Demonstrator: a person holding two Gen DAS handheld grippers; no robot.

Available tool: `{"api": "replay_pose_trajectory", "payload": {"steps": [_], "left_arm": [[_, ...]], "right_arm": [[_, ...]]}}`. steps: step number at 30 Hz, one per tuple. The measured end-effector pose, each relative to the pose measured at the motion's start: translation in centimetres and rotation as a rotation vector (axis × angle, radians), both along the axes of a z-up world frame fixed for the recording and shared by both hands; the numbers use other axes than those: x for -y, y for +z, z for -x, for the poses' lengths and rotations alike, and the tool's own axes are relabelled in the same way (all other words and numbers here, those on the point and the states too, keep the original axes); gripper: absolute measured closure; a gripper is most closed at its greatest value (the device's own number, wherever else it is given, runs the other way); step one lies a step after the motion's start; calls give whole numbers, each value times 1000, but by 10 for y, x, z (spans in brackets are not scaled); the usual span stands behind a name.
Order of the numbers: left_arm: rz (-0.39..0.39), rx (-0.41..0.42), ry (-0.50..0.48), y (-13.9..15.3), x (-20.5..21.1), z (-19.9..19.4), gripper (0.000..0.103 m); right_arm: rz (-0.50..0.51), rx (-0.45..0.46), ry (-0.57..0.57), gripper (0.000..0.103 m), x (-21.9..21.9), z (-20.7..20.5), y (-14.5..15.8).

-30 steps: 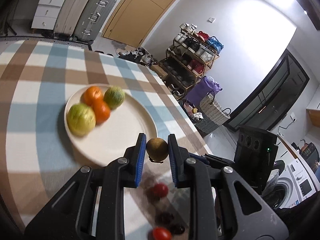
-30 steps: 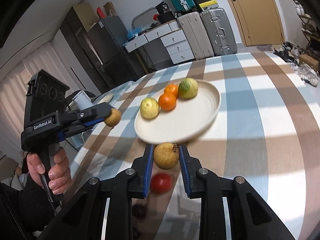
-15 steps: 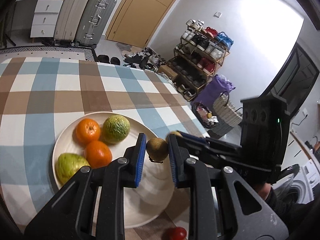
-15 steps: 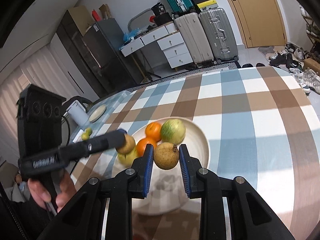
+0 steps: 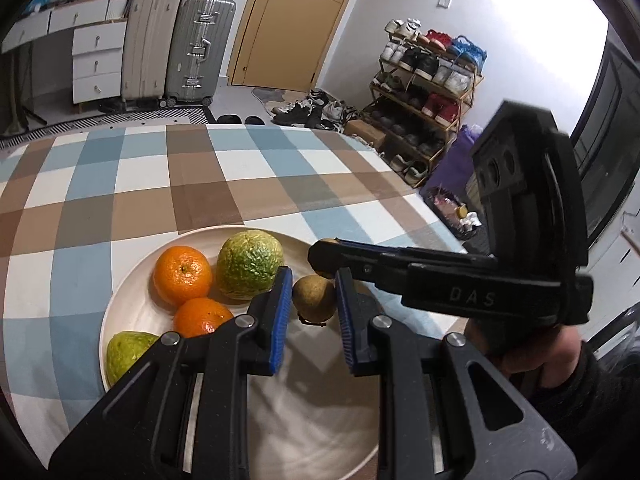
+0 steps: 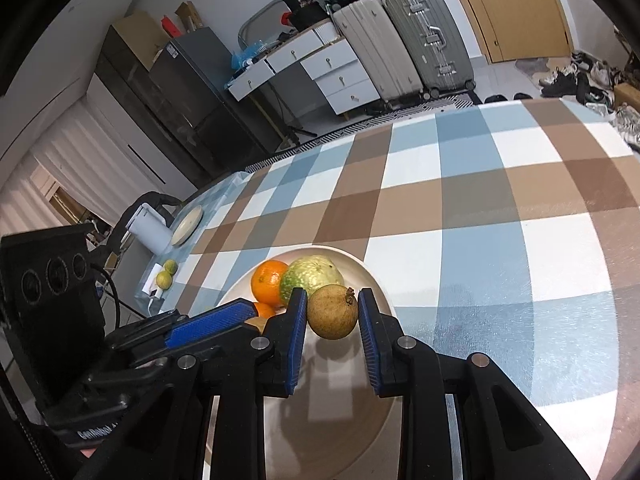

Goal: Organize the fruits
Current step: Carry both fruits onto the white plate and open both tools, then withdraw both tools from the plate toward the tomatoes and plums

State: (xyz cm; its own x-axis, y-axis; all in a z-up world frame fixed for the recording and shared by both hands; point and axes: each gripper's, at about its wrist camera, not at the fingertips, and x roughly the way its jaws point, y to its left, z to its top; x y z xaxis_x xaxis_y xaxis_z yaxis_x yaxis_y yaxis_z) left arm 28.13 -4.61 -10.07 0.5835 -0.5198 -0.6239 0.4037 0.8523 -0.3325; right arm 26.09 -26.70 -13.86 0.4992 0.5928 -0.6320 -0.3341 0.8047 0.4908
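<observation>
Two small brown fruits held above the cream plate — one clenched in the left gripper, the other in the right gripper; bare plate directly beneath both, oranges and green fruits crowded toward the far-left side.

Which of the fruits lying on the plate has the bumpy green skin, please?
The large round fruit at the plate's far side; the oranges beside it are smooth.
</observation>
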Motion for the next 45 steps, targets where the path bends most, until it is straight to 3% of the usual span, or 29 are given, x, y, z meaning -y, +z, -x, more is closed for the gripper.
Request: {"api": "replay_pose_trajectory", "payload": {"steps": [8, 15, 23, 25, 28, 31, 33, 36, 41, 45], "left_arm": [[-10, -19, 17, -13, 1, -9, 83], [-10, -10, 22, -11, -1, -6, 81], [-31, 67, 82, 19, -13, 23, 41], [-34, 86, 101, 29, -18, 33, 27], [-52, 122, 130, 45, -23, 52, 23], [-73, 137, 162, 60, -27, 71, 18], [-79, 152, 182, 70, -30, 85, 15], [-88, 189, 211, 85, -35, 107, 2], [-89, 250, 253, 103, -44, 145, 1], [-94, 250, 258, 109, -48, 167, 1]], "right_arm": [[-1, -25, 12, 76, -4, -8, -6], [-27, -24, -12, 63, 0, -5, -4], [-53, 19, -52, 52, 16, 19, 16], [-55, 40, -62, 42, 19, 30, 24], [-58, 86, -83, 25, 25, 51, 36], [-51, 132, -102, 16, 29, 73, 49], [-54, 146, -100, 16, 30, 88, 56], [-49, 177, -112, 9, 32, 108, 65], [-30, 260, -137, 2, 32, 146, 81], [-14, 309, -141, 0, 30, 176, 89]]}}
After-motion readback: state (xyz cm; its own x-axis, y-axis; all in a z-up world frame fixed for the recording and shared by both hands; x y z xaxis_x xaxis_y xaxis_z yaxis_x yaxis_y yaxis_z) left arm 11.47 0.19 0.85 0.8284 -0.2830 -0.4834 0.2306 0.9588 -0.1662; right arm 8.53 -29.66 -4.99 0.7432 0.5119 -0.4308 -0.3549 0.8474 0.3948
